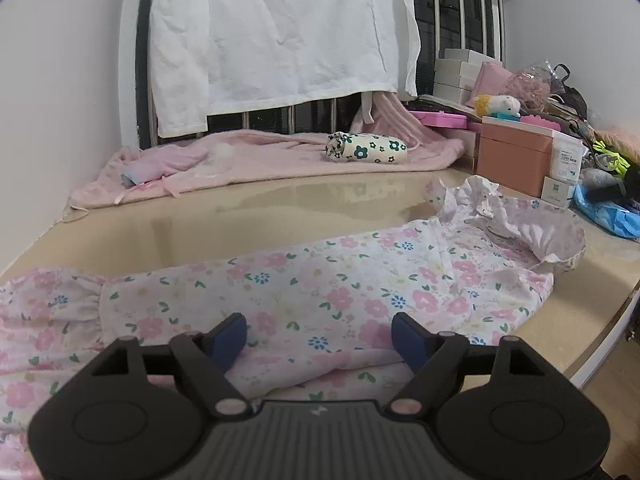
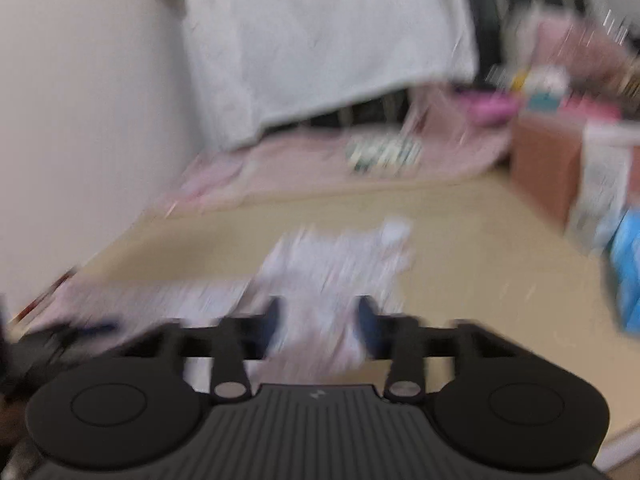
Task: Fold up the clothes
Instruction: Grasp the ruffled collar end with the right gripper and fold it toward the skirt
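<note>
One floral dress [image 1: 320, 280] lies spread across the table [image 1: 240, 216]: light, limp, best pinched at a hem. The left gripper [image 1: 318, 334] jaws are spread above it; the right gripper [image 2: 320, 320], blurred, cannot be read.

Right wrist view: motion blur smears everything, so whether the right hand-held gripper [image 2: 320, 322] presses the pale cloth [image 2: 336, 264] between its fingers cannot be told. Left wrist view: the floral garment [image 1: 304, 292] is cut off at the left edge and hidden below by the left hand-held gripper [image 1: 320, 336].

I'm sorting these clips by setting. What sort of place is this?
Most likely a room in a home, perhaps a bedroom. A white garment hangs over a barred window, a pink blanket lies along the wall, and boxes, a plush toy and bags crowd the beige tabletop.
</note>
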A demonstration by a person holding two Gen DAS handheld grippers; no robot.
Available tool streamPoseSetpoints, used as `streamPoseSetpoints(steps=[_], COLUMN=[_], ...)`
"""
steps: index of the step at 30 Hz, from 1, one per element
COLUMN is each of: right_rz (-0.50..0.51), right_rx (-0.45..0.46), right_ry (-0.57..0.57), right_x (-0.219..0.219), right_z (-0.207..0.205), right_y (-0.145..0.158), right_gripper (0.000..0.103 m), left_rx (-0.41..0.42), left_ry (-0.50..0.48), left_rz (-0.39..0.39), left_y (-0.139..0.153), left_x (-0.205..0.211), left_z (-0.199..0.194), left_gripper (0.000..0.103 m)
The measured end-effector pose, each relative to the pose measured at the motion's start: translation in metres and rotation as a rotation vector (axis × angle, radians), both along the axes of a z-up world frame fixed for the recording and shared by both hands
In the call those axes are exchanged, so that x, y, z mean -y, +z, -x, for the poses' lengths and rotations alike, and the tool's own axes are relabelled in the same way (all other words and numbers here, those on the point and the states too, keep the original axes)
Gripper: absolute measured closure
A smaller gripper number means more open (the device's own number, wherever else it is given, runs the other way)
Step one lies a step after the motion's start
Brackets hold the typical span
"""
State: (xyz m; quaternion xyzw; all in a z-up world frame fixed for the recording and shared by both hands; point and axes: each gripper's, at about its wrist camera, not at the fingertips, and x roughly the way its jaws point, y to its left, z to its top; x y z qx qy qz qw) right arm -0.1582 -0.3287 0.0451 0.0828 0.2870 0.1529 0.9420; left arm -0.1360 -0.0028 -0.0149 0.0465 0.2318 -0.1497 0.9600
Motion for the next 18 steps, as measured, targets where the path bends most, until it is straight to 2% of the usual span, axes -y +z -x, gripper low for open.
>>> streamPoseSetpoints(steps=[2,5,7,8,11,14,16,18], right_rz=[-0.019,0.005,0.018,0.064,0.141,0.069,-0.024,-0.028], right_rx=[-0.071,-0.032,0.017,0.028,-0.025,0.067,0.125,0.117], right_ry=[0.092,0.115,0.081,0.055,0.084,0.105,0.067,0.001], right_x=[-0.012,-0.045,-0.059,-0.066,-0.081,-0.062,-0.036,-0.024], right_z=[-0.002,-0.015,-0.029,-0.043,-0.07,-0.048,-0.03,-0.032], right_y=[-0.017,-0.035,-0.038,-0.041,-0.048,-0.03,-0.017,-0.018], right_gripper=[0.091,0.092,0.092,0.091,0.089,0.089,0.089,0.09], left_rx=[-0.001,0.003,0.001,0.0,0.004,0.009,0.005,-0.008], left_ry=[0.002,-0.003,-0.004,-0.005,-0.003,-0.005,-0.006,-0.006], left_rz=[-0.001,-0.003,-0.005,-0.004,-0.003,-0.002,-0.007,-0.01], left_y=[0.0,-0.001,0.0,0.0,-0.001,-0.002,-0.001,0.001], left_x=[0.001,0.0,-0.001,-0.001,-0.001,-0.002,-0.002,-0.002], left_z=[0.001,0.002,0.004,0.004,0.004,0.005,0.004,0.003], left_gripper=[0.024,0.024,0.023,0.023,0.023,0.022,0.022,0.022])
